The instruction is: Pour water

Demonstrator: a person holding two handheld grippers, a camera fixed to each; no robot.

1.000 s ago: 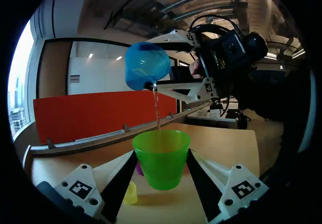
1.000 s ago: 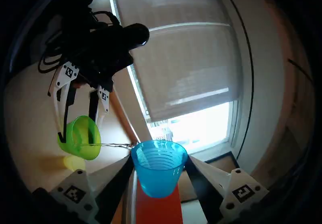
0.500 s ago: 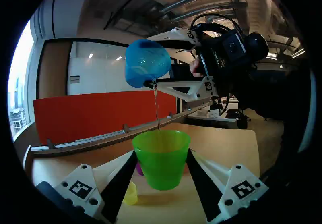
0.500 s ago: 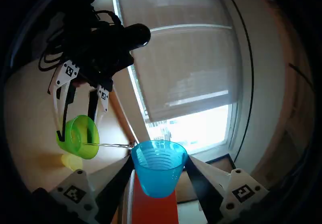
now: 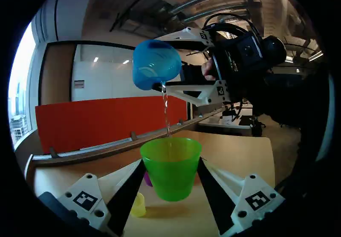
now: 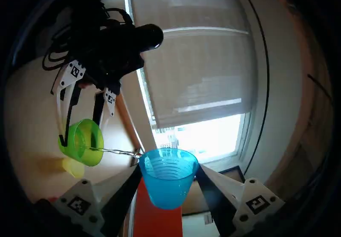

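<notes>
R gripper (image 6: 168,171) pinches tipped blue cup (image 5: 155,64), L gripper (image 5: 171,169) green cup (image 6: 83,142) hiding purple item (image 5: 147,178).

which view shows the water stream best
The left gripper view: the water stream runs full length there, falling from the tilted blue cup into the green cup, seen side-on. The right gripper view shows it as a thin, sideways thread between the two cups' rims.

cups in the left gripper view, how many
3 sure: green cup in the left claw, blue cup tipped above it in the right claw, yellow cup on the table. A purple thing behind the green cup may be a fourth.
</notes>
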